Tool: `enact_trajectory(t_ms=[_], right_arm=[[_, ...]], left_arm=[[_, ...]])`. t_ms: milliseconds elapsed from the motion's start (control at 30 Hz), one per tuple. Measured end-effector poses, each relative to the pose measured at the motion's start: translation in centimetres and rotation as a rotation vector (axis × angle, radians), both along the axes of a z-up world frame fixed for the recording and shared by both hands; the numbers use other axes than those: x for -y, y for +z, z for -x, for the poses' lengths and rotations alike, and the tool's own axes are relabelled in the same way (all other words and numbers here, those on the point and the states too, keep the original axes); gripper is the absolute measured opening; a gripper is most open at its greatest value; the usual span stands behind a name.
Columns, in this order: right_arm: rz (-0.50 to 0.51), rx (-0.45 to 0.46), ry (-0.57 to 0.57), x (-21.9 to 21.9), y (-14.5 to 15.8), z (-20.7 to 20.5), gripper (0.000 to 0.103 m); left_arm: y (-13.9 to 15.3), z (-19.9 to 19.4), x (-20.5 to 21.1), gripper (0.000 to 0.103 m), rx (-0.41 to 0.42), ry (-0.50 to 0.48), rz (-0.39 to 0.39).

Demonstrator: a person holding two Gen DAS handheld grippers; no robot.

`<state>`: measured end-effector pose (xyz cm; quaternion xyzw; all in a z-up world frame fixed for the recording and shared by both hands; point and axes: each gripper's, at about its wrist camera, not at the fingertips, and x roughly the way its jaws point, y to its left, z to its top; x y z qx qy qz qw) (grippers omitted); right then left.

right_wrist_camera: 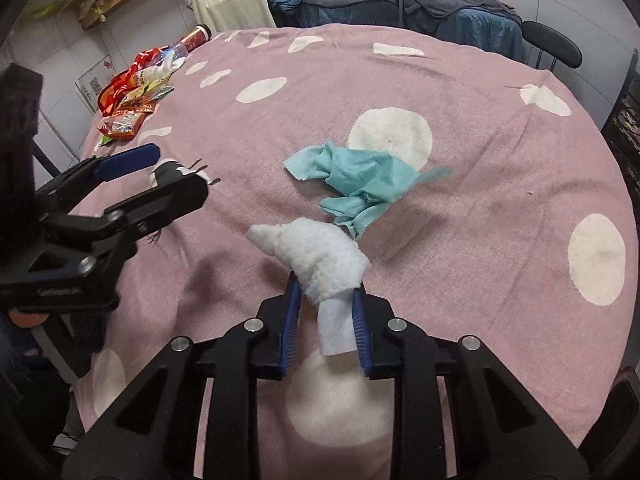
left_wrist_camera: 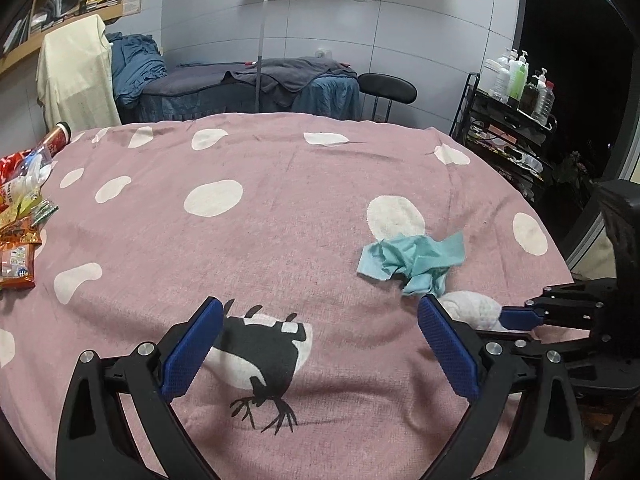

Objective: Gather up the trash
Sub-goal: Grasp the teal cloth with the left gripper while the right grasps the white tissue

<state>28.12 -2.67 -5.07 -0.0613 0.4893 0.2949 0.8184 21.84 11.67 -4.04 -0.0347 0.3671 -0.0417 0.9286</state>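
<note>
On the bench, nearest: right tongs (right_wrist_camera: 326, 312) are pinched on the white tissue wad (right_wrist_camera: 320, 256); soft, light, crushable.
Left tongs (left_wrist_camera: 320, 320): spread, empty.
Beyond: teal paper (right_wrist_camera: 360, 184), limp, best taken at its bunched middle.
Far edge: wrappers (right_wrist_camera: 136, 92).

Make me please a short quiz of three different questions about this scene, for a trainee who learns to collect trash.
1. True or false: the right gripper has its fingers closed on the white tissue.
2. Which piece of trash lies nearest beyond the white tissue? A) the teal paper B) the snack wrappers C) the red bottle
3. Fill in: the left gripper is ____ and holds nothing.

Key: 1. True. 2. A; the wrappers and bottle lie at the far left edge of the pink spotted cloth. 3. open.
</note>
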Motion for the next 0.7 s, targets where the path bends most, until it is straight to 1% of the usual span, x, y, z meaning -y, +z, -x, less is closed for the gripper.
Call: enact_trajectory(t_ms=[100, 233, 300, 433, 533, 567, 633, 700], right_arm=[[-0.028, 0.025, -0.049, 2.3, 1.1, 1.7, 0.025], [-0.058, 0.050, -0.138, 5.2, 2.2, 2.9, 0.025], [-0.077, 0.063, -0.204, 7.1, 2.6, 3.3, 0.025], [-0.101, 0.069, -0.273, 9.4, 3.0, 3.7, 0.025], [-0.115, 0.069, -0.315, 11.1, 3.0, 4.0, 0.025], [-0.117, 0.068, -0.321, 11.5, 2.9, 4.0, 0.025], [-0.124, 0.064, -0.336, 12.3, 2.8, 4.2, 0.025], [-0.130, 0.065, -0.346, 12.8, 2.8, 4.6, 0.025]], left_arm=[[-0.2, -0.8, 1.3, 0.096, -0.013, -0.043, -0.021], [-0.5, -1.9, 3.8, 0.095, -0.034, -0.116, -0.081], [-0.8, -2.8, 5.2, 0.094, -0.057, -0.160, -0.112], [-1.5, -4.6, 7.5, 0.093, -0.115, -0.221, -0.148], [-2.3, -5.7, 9.6, 0.093, -0.148, -0.279, -0.212], [-2.6, -6.1, 10.0, 0.089, -0.160, -0.292, -0.224], [-3.4, -7.0, 10.8, 0.079, -0.202, -0.311, -0.242], [-4.1, -7.7, 11.1, 0.062, -0.239, -0.322, -0.243]])
